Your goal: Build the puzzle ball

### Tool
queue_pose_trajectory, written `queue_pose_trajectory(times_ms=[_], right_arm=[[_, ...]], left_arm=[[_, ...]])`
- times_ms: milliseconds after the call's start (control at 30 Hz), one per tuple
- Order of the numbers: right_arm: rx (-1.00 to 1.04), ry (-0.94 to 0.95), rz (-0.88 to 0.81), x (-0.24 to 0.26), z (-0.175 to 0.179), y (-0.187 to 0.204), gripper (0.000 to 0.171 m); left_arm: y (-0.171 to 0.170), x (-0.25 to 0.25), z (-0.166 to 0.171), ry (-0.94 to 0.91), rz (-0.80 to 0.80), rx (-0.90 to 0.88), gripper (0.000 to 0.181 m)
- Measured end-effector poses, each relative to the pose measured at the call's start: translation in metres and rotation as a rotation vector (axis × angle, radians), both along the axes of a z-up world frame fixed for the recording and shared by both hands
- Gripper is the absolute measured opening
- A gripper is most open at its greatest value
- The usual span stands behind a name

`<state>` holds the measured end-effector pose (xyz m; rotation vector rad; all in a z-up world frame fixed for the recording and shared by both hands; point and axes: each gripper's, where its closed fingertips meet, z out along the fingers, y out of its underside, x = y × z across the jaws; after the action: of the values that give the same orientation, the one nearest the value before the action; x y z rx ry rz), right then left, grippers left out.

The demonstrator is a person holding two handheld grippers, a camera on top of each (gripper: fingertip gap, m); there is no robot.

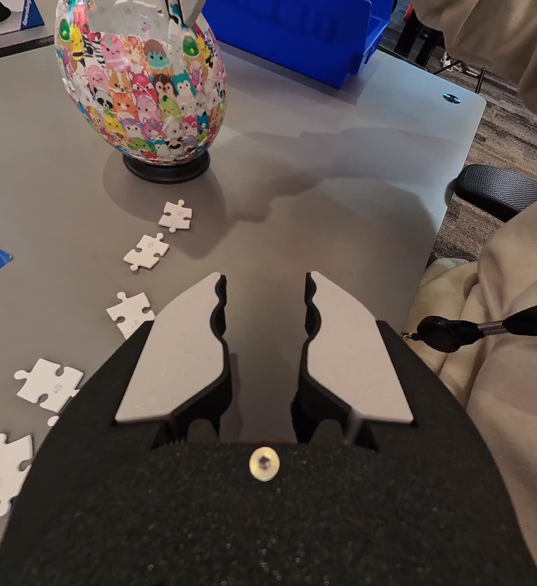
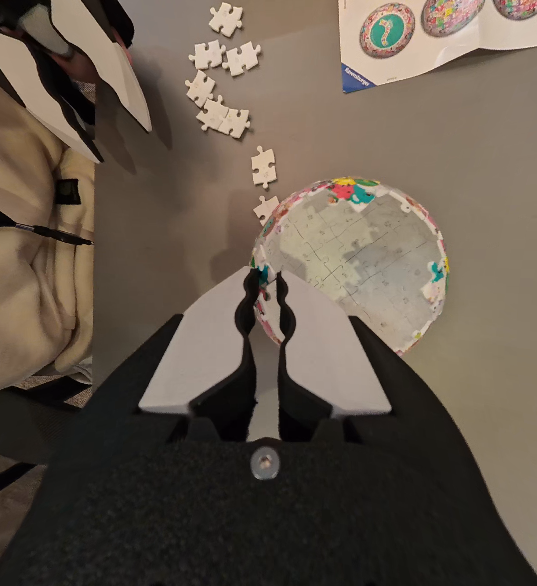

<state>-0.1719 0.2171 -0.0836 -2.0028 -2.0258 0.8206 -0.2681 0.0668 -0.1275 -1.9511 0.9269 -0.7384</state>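
Grey desk: your right gripper pinches 1 piece at the puzzle ball rim; seat it squarely. Left gripper hangs released.

Puzzle ball: stands on a stand on the bench.
Loose pieces: trail on the bench from the stand's foot toward the left hand-held gripper.
Bin: behind the ball, to its right.
Leaflet: on the bench, beyond the ball in the right wrist view.
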Motion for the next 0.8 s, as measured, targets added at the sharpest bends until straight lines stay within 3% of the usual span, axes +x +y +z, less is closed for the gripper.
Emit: queue_pose_trajectory(times_ms=[800], right_arm=[[0.036,0.004,-0.005,-0.0026,-0.0045,-0.0021,0.022]], left_arm=[[-0.0001,0.0007,0.0,0.0,-0.002,0.0,0.047]])
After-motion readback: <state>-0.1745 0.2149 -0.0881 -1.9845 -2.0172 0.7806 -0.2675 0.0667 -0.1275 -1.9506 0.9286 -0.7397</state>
